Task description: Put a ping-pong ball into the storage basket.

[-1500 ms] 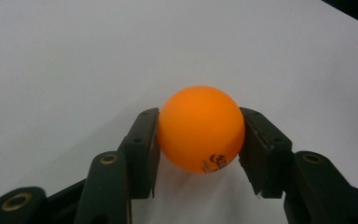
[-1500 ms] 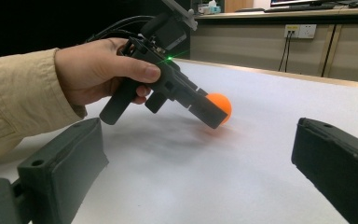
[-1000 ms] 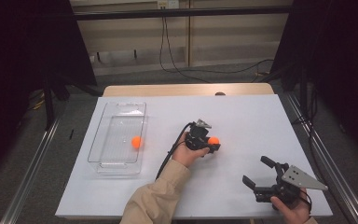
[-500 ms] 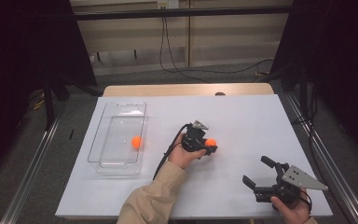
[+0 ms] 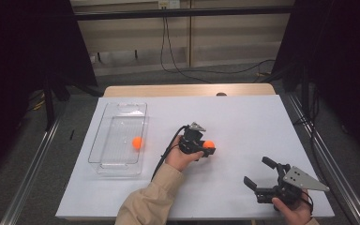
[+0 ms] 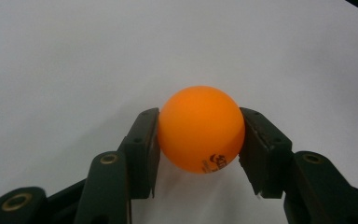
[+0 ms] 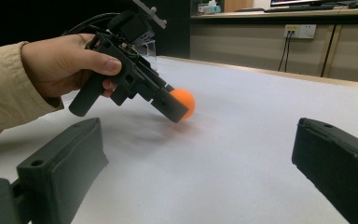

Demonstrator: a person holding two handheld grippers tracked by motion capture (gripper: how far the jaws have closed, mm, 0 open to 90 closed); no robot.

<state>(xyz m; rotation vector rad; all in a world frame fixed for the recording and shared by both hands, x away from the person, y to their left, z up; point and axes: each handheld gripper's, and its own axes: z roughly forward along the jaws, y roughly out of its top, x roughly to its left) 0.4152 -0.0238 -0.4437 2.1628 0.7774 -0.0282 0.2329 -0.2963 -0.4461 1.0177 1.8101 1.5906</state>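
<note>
While working L to R across the white table (image 5: 243, 117), we note a clear plastic tray (image 5: 104, 136) at far L w/ one orange ball (image 5: 137, 142) lying inside it, well apart from both tools. Approx. mid-table, the left gripper (image 5: 208, 149) is clamped on a second orange ball (image 6: 200, 128), both pads pressing its sides, w/ ball and jaw tips just above or at the table surface; we cannot tell which. At R, near the front edge, the right gripper (image 5: 258, 176) rests w/ jaws spread wide, nothing between them, well apart from the held ball.
</note>
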